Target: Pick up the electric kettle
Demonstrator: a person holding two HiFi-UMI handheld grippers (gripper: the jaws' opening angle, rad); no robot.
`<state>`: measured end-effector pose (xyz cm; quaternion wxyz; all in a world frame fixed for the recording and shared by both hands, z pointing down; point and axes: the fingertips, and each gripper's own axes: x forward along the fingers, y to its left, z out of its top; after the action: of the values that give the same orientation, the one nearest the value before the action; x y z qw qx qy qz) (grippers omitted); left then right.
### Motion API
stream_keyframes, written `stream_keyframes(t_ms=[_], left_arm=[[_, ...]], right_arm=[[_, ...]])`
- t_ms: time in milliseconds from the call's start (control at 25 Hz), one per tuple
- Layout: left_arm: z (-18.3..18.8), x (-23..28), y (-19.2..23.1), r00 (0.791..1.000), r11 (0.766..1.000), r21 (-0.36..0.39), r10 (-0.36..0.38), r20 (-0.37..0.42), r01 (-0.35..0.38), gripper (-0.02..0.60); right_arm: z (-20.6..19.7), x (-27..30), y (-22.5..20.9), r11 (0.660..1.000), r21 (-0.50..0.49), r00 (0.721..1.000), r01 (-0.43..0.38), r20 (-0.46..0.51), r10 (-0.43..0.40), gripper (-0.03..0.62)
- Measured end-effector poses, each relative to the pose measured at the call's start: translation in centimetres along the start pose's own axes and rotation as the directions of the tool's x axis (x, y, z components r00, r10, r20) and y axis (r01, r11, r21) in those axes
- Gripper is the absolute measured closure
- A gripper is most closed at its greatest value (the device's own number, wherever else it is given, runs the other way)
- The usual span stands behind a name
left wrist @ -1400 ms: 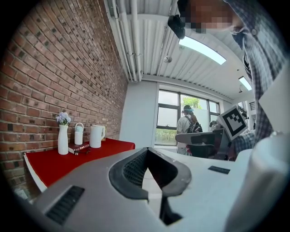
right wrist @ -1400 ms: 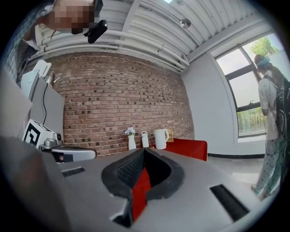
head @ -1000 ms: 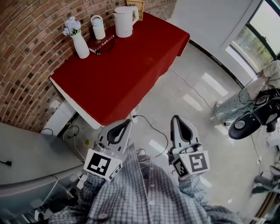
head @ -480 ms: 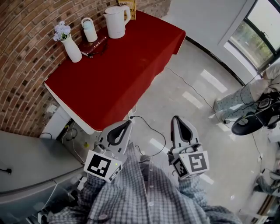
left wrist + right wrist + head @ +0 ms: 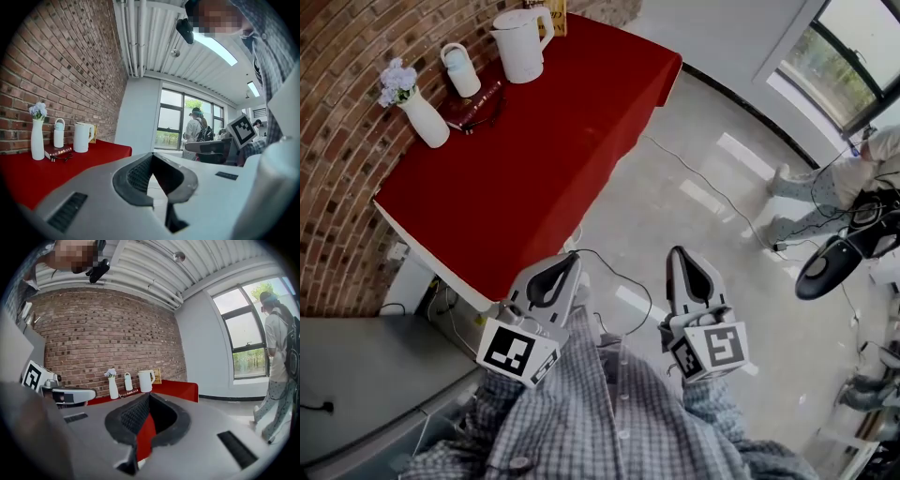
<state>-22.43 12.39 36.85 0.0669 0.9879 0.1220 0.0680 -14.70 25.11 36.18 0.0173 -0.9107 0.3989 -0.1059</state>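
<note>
The white electric kettle point(image 5: 522, 44) stands at the far end of the red-clothed table point(image 5: 534, 159), close to the brick wall. It shows small in the left gripper view point(image 5: 82, 137) and in the right gripper view point(image 5: 146, 380). My left gripper point(image 5: 568, 262) hovers by the table's near corner, jaws shut and empty point(image 5: 151, 154). Over the floor to its right, my right gripper point(image 5: 678, 255) is also shut with nothing in it point(image 5: 149, 395). Both are far from the kettle and point roughly level.
Beside the kettle stand a small white jug point(image 5: 461, 70), a dark book point(image 5: 473, 101) and a white vase with flowers point(image 5: 422, 114). Cables point(image 5: 614, 272) lie on the glossy floor. A grey cabinet point(image 5: 356, 375) is at the left. A person point(image 5: 825, 183) and a black chair point(image 5: 830, 262) are at the right.
In the head view the table and kettle have slid left, and more floor shows at the right. Both grippers stay shut at the same spot in the picture.
</note>
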Motion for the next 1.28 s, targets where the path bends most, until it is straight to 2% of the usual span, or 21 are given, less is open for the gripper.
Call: stream_keyframes(t_ms=[280,520,920,1120,1280], left_arm=[[1.7,5.2,3.9,0.999,0.999,0.011,-0.049,-0.006,0.050,0.581],[3.1,7.8,7.4,0.999,0.999,0.010,-0.053,0.001,0.053,0.581],[4.2,10.9,12.8,0.998,0.998,0.011,-0.064,0.009,0.064,0.581],[4.3,11.7,14.5,0.997,0.997,0.017,-0.077,0.004,0.077,0.581],[4.3,11.7,15.7,0.997,0.997,0.008,-0.075,0.013,0.075,0.581]], right_arm=[[1.7,5.5,-1.7,0.999,0.001,0.999,0.032,-0.003,-0.032,0.588],[3.2,9.5,-2.0,0.999,-0.012,0.999,0.034,-0.004,-0.034,0.588],[4.7,15.1,-2.6,0.997,-0.020,0.998,0.068,0.010,-0.068,0.588],[4.1,17.2,-2.6,0.997,-0.003,0.997,0.082,-0.006,-0.082,0.588],[4.2,17.9,-1.8,0.996,-0.036,0.997,0.078,-0.014,-0.079,0.588]])
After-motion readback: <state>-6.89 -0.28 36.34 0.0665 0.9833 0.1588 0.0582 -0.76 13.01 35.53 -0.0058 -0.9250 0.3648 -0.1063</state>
